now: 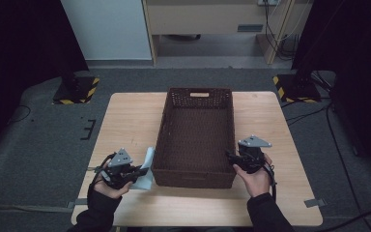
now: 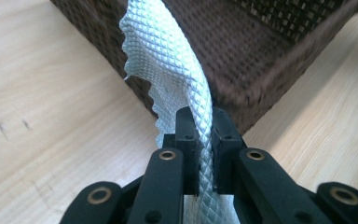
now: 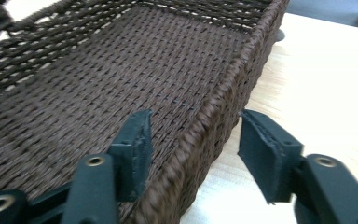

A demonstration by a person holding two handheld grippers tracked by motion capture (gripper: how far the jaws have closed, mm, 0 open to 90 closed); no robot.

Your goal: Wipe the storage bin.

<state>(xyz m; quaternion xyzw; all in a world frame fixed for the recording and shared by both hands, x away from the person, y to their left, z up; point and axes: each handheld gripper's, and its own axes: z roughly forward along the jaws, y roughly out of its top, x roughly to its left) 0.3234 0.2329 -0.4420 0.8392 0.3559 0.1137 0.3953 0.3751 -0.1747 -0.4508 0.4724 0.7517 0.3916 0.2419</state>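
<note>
The left tool (image 2: 204,140) was clenched on a pale quilted cloth (image 2: 168,60) beside the basket's (image 1: 193,174) near left corner, probably to drop it in. The right tool (image 3: 193,154) stood released astride the basket's right wall, likely steadying it.

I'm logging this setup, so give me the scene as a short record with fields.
Held item: pale, diamond-textured cloth, pinched upright
Left gripper: shut on the cloth, beside the basket's near left corner
Container: dark brown woven rectangular basket, nothing inside
Right gripper: open, jaws straddling the basket's right wall
Surface: light wooden table
</note>
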